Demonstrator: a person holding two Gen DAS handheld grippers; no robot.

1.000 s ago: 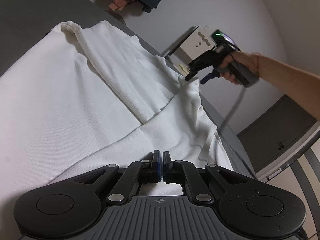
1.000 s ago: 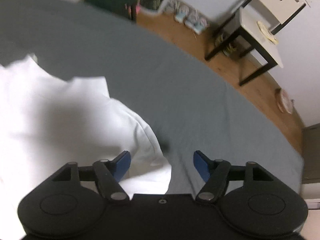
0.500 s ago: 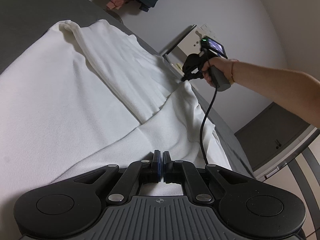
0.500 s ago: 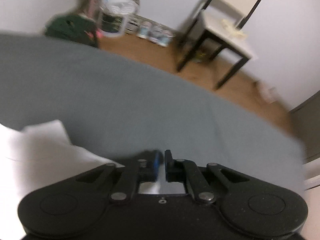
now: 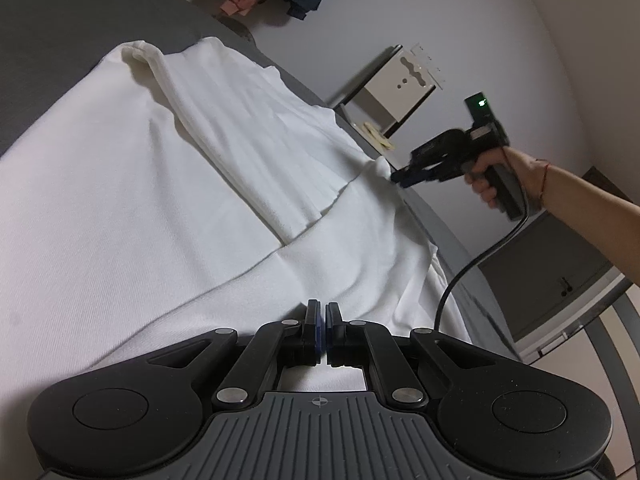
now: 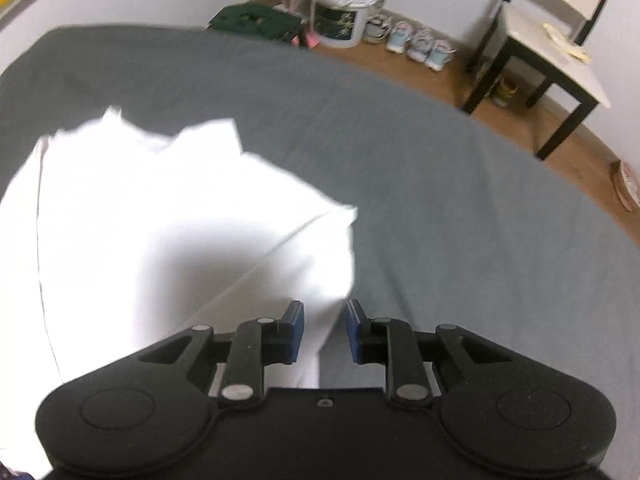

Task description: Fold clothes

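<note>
**Left clamped, right parting at the cloth's edge**

My left gripper (image 5: 322, 330) keeps its jaws closed over the white cloth (image 5: 140, 184) spread on the grey bed (image 6: 400, 160). My right gripper (image 6: 323, 330) has just been opening: jaws slightly apart, the cloth's corner between them, unpressed.

A grey bed (image 6: 420, 184) fills the foreground of a room with a wooden floor (image 6: 448, 80). Pale sneakers (image 6: 416, 42) line the white wall beside a bucket (image 6: 340, 20) lined with a plastic bag. A dark green box (image 6: 256, 20) sits near the bed's far edge. At right, a black-legged side table (image 6: 556, 68) with a white top carries a yellow item (image 6: 568, 42).
</note>
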